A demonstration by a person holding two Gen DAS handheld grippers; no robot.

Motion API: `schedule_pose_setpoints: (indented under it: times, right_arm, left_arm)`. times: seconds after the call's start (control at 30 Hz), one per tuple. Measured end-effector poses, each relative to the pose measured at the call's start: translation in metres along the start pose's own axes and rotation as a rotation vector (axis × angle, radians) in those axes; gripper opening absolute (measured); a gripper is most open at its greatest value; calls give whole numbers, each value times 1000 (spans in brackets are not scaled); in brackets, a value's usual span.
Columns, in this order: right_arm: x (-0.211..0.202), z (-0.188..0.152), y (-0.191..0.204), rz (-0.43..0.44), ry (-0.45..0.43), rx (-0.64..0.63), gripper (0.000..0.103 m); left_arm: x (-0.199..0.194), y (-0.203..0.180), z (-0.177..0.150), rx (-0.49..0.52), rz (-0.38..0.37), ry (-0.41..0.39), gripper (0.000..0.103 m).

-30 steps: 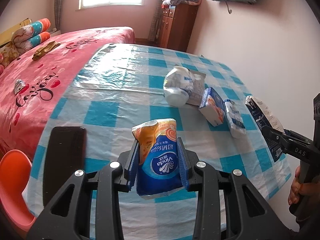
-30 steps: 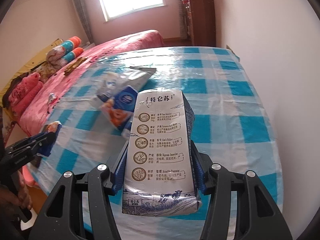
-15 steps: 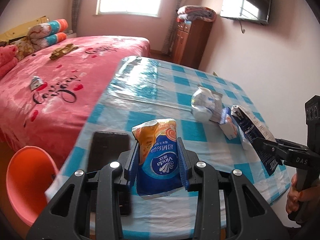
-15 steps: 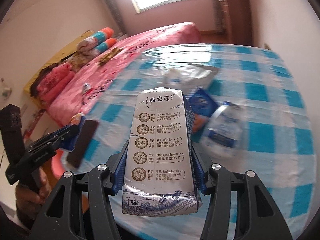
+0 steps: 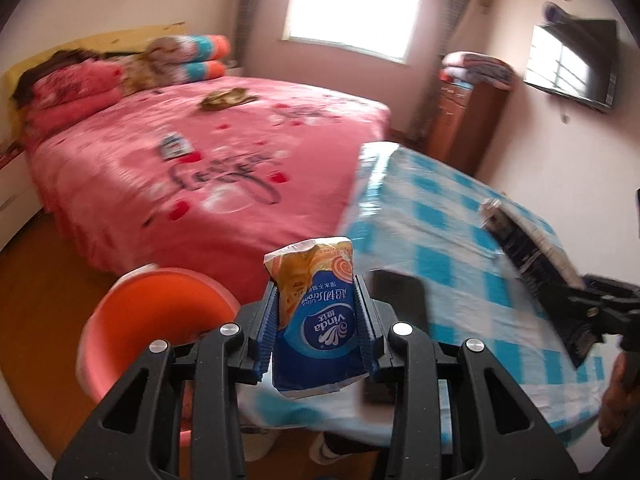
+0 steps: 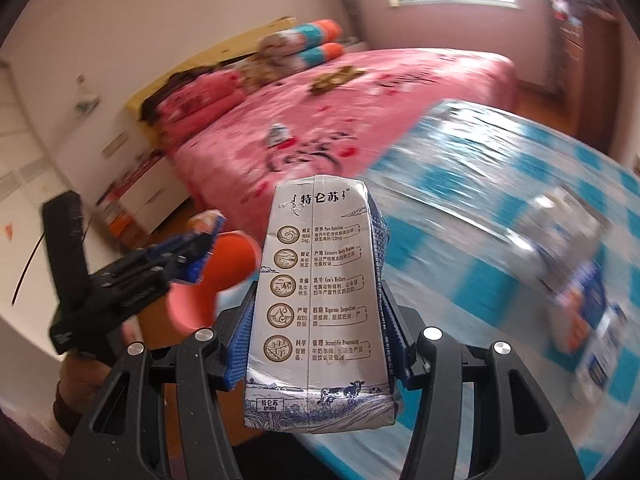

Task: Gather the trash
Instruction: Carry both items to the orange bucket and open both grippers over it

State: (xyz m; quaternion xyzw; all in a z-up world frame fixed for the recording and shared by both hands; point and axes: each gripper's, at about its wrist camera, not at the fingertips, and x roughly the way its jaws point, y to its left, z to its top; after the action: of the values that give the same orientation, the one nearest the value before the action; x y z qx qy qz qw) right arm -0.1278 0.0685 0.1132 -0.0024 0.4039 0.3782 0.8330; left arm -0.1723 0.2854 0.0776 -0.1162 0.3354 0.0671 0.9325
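Bedroom with a pink bed (image 5: pixel 208 168) beside a table (image 5: pixel 452 240) covered in a blue-and-white checked cloth. Much of the scene is blurred.

The left gripper (image 5: pixel 318 320) is clenched on a blue and orange tissue pack (image 5: pixel 316 316), which stands upright between the blue pads. Seen from this gripper, an orange bin (image 5: pixel 156 320) sits on the wooden floor at the near corner of the table, to the left of the pack. A dark phone (image 5: pixel 400 300) lies on the table edge just right of the pack. A small wrapper (image 5: pixel 174 147) lies on the bed.

The right gripper (image 6: pixel 316 320) grasps a white and blue milk carton (image 6: pixel 320 300), held upright with its printed side facing the camera. From this gripper's view, the left gripper with its pack shows at the left, above the orange bin. More packets (image 6: pixel 576 264) lie on the table at the right, too blurred to tell apart. Both held items are lifted clear of the table.
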Motion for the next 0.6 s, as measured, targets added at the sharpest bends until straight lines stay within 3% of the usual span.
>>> schedule_pose_setpoints:
  times: [0.3, 0.6]
  right_arm:
    - [60, 29, 82, 125, 72, -158, 56]
    - [124, 40, 137, 193, 153, -240, 56]
  left_arm:
    - [7, 84, -19, -148, 123, 41, 37]
    - [20, 132, -41, -242, 173, 87, 38]
